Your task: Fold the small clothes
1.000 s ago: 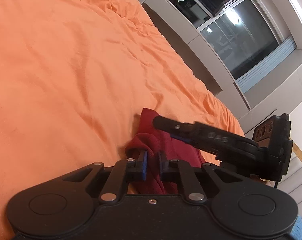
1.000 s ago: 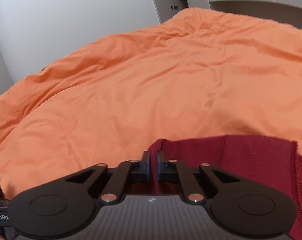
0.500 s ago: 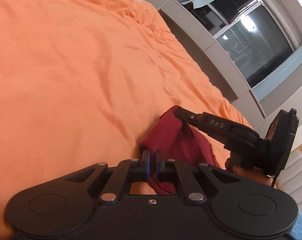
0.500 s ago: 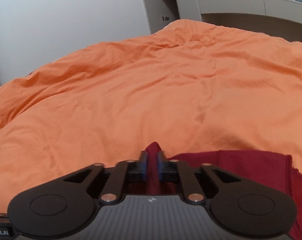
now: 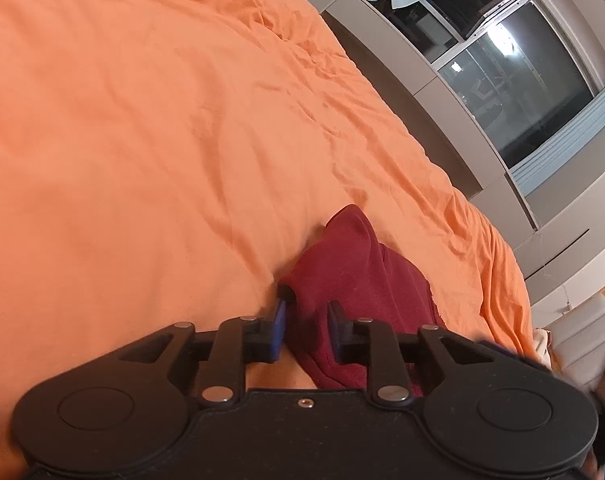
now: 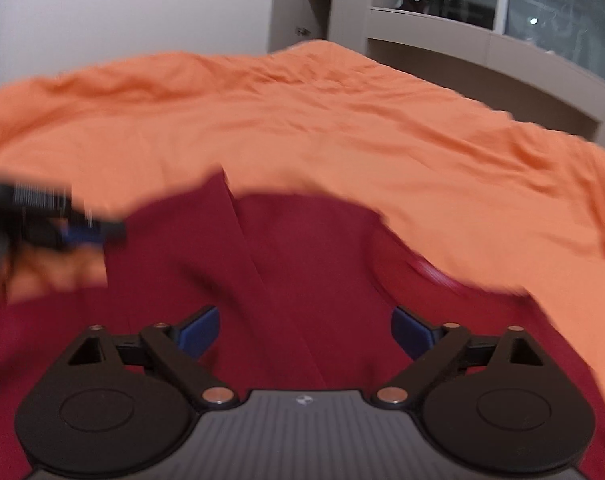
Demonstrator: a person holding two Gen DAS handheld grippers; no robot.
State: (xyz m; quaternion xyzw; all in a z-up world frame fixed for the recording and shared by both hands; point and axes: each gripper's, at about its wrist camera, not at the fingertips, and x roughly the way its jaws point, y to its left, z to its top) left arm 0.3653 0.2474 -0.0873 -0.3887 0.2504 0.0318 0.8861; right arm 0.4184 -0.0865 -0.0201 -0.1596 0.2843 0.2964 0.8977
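A dark red garment lies on the orange bedsheet. My left gripper stands part open, its blue pads on either side of a raised fold of the red cloth without pinching it. In the right wrist view the garment is spread wide below my right gripper, which is wide open and empty above it. The left gripper's tip shows blurred at the left edge of that view, at the garment's edge.
The orange sheet covers the whole bed. A grey window ledge and dark window run along the bed's far side. A white wall and a grey cabinet stand behind the bed.
Both grippers have opened and let go of the red cloth. The right gripper has pulled back out of the left wrist view and now looks down on the spread garment.
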